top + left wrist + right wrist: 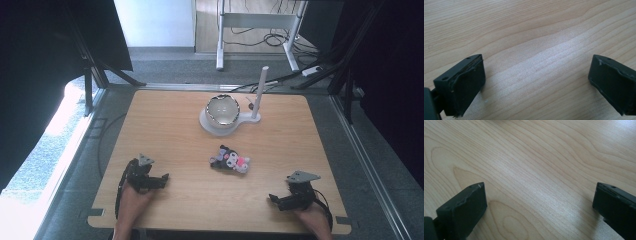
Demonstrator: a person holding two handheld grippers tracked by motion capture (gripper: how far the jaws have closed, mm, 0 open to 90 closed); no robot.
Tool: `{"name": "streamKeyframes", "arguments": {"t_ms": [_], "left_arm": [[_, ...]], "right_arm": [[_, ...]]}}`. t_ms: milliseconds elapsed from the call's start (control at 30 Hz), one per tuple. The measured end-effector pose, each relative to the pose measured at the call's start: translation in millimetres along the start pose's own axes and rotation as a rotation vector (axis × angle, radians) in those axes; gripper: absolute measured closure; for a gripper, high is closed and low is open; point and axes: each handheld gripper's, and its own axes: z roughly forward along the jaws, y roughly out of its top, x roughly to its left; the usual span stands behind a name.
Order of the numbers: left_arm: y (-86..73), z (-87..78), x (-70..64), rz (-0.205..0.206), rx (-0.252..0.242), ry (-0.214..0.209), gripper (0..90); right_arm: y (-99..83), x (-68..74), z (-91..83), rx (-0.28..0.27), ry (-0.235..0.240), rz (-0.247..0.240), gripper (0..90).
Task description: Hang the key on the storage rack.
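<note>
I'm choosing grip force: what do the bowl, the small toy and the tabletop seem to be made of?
Bowl: probably glazed ceramic or glass; its pale inside shines, and it sits on a white stand.
Toy: likely soft plush, with lumpy black, white and pink patches and no shine.
Tabletop: light wood or wood-look laminate; smooth, with grain lines and a faint sheen.

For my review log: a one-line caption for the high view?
Both open claws, left and right, rest near the table's front edge; plush toy and bowl lie beyond.
</note>
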Motion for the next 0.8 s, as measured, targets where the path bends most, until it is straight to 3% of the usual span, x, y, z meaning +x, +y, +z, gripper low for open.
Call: {"name": "streamKeyframes", "arguments": {"t_ms": [567,800], "left_arm": [[0.0,-0.1,-0.1,-0.003,0.000,0.003,1.1],[0.0,-0.1,-0.1,-0.003,-0.001,0.002,1.1]], "right_arm": [[0.4,-0.9,0.1,0.002,0.007,-0.004,0.0],[4.9,-0.9,0.3,0.039,0.008,-0.005,0.0]]}}
